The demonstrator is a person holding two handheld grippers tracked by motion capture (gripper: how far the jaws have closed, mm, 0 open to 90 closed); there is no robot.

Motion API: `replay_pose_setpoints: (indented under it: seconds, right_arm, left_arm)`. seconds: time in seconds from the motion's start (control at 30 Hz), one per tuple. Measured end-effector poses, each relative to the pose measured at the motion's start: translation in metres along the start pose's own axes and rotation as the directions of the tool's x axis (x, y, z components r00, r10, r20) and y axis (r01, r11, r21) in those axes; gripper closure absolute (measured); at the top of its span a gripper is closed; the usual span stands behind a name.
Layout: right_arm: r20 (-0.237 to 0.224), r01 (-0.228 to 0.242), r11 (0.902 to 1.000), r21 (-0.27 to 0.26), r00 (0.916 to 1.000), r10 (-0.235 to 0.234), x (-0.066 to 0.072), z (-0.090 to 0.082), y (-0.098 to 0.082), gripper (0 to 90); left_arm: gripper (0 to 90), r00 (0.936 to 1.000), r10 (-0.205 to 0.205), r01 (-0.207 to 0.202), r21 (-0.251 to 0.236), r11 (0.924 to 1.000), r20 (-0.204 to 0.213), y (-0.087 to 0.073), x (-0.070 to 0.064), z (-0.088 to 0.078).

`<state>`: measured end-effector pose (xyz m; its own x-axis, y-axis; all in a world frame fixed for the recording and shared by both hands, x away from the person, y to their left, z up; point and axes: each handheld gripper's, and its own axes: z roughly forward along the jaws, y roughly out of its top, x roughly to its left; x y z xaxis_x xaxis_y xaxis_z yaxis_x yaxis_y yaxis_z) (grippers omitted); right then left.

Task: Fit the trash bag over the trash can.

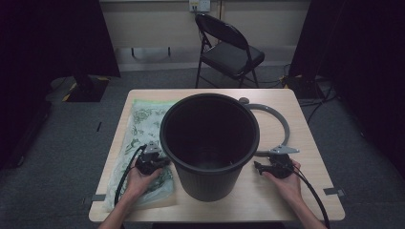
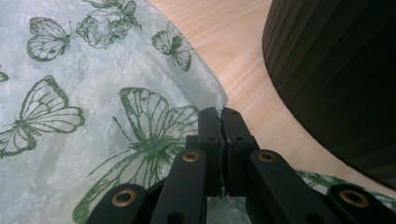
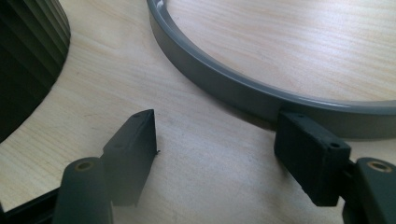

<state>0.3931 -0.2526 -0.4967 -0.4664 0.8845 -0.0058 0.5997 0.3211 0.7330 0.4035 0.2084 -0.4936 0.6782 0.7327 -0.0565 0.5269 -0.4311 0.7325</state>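
Left hand-held gripper [image 2: 223,122] clamped on butterfly bag [image 2: 93,116] edge, right hand-held gripper [image 3: 224,154] wide open, empty (w/ ring [image 3: 224,86] nearby): lift slowly, avoid tearing.

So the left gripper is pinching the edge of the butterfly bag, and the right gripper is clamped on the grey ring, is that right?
Not quite. The left gripper does pinch the butterfly bag, but the right gripper is open beside the grey ring, clamping nothing, as the right gripper view shows.
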Motion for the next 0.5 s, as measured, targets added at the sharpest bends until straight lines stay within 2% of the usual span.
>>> replay_pose_setpoints:
  seconds: [0.1,0.17,0.2,0.23,0.27,0.33,0.4,0.43,0.5]
  right_arm:
    - [-0.022,0.012,0.9998,0.016,0.9997,-0.011,0.000,0.000,0.003,30.2]
    - [-0.062,0.006,0.9997,0.025,0.9981,-0.004,-0.001,-0.001,0.005,35.1]
    - [-0.094,0.003,0.9998,0.022,0.9955,-0.001,-0.001,-0.001,0.007,36.0]
    - [-0.107,-0.001,0.9998,0.021,0.9943,0.003,-0.001,-0.002,0.009,35.9]
    - [-0.116,-0.004,0.9999,0.014,0.9933,0.006,-0.001,-0.003,0.011,36.3]
    - [-0.134,-0.002,1.0000,0.001,0.9910,0.002,0.000,-0.006,0.017,36.9]
    - [-0.141,0.012,0.9998,-0.018,0.9900,-0.014,0.002,-0.012,0.025,36.3]
    - [-0.139,0.023,0.9992,-0.033,0.9899,-0.028,0.003,-0.015,0.028,36.8]
    - [-0.143,0.022,0.9974,-0.068,0.9892,-0.031,0.005,-0.022,0.036,35.3]
  left_arm:
    - [88.8,1.0000,-0.008,0.008,0.001,1.0000,0.003,0.000,-0.001,0.000]
    - [88.7,0.9993,-0.028,0.028,-0.010,0.9996,0.026,0.000,0.001,-0.002]
    - [88.7,0.9990,-0.030,0.030,-0.018,0.9994,0.035,0.001,0.001,-0.002]
    - [88.7,0.9977,-0.043,0.045,-0.032,0.9985,0.053,0.001,0.001,-0.005]
    - [88.6,0.9965,-0.057,0.060,-0.060,0.9964,0.062,0.002,0.001,-0.008]
    - [88.5,0.9963,-0.048,0.054,-0.084,0.9950,0.071,0.004,0.001,-0.014]
    - [88.6,0.9926,-0.069,0.081,-0.120,0.9894,0.100,0.005,0.000,-0.020]
    - [88.7,0.9931,-0.058,0.070,-0.126,0.9895,0.103,0.006,0.000,-0.024]
    - [89.0,0.9910,-0.064,0.081,-0.149,0.9856,0.118,0.010,-0.003,-0.029]
